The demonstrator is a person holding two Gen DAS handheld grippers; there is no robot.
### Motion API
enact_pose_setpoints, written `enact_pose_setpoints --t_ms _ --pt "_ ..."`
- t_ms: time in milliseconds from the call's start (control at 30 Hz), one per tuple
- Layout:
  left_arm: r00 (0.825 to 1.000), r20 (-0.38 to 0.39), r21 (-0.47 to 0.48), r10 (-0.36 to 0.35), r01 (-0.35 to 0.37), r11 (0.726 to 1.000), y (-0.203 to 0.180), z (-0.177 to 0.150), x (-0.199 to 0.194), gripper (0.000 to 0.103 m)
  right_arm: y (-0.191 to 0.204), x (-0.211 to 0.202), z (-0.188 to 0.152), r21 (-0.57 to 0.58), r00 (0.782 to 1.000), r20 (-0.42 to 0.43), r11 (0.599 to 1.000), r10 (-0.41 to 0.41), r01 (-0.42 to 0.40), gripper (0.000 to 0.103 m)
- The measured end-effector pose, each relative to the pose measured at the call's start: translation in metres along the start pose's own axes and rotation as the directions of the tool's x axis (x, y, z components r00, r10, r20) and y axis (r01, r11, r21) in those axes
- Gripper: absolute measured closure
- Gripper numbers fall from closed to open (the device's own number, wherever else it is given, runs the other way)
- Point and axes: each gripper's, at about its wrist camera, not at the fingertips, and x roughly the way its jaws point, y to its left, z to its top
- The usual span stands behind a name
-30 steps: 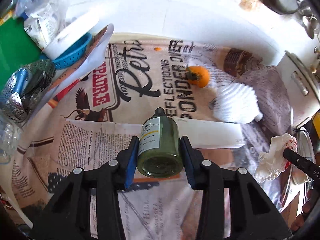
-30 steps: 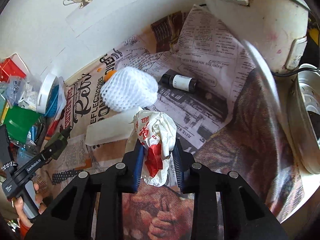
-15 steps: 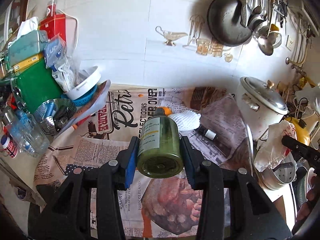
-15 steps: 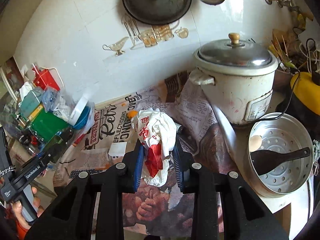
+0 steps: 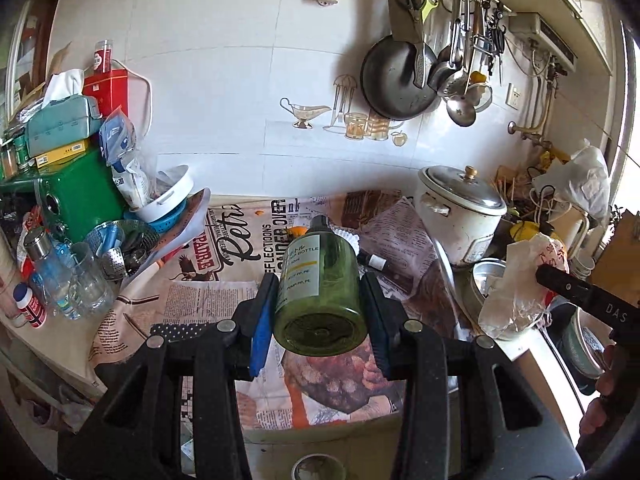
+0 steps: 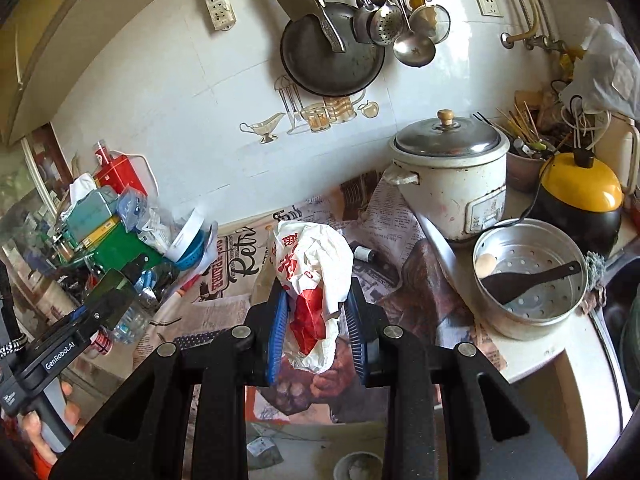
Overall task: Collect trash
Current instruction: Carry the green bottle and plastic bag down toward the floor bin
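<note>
My left gripper is shut on a green glass bottle with a pale label, its base toward the camera, held in the air above the newspaper-covered counter. My right gripper is shut on a crumpled white and red plastic wrapper, also lifted clear of the counter. Each gripper shows at the edge of the other's view: the wrapper at the right, the bottle at the left. A small dark bottle and a white foam net lie on the newspaper.
A white rice cooker stands at the back right, a metal steamer pot with a dark spatula beside it. A green box, bowls and jars crowd the left. Pans and ladles hang on the tiled wall.
Both grippers have risen and drawn back from the counter with the bottle and the wrapper still held; the views widened from the newspaper to the whole wall and counter.
</note>
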Motion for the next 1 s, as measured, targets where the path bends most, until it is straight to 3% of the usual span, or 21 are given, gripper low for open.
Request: enact_pose_setpoints --t_ms 300,500,800,1000 --pt "0.999 -0.031 0.014 -0.035 0.035 0.999 0.026 -0.062 -0.082 0.062 0.052 -0.049 -0.072 0.031 1.000 -0.028 1.000 0.001 0.000 0.077" --pt "0.994 -0.084 0.007 -0.072 0.073 0.997 0.031 -0.090 -0.103 0.062 0.066 -0.068 -0.103 0.048 0.997 -0.075 0.999 -0.001 0.005 0.077" --pt "0.970 -0.228 -0.011 -0.083 0.083 0.996 0.013 -0.139 -0.078 0.062 0.053 -0.060 -0.135 0.052 0.982 -0.188 0.998 -0.024 0.034 0.077" --pt "0.936 -0.346 -0.034 -0.070 0.062 0.998 -0.005 -0.192 -0.027 0.062 0.019 -0.026 -0.167 0.051 0.957 -0.288 0.998 -0.023 0.040 0.077"
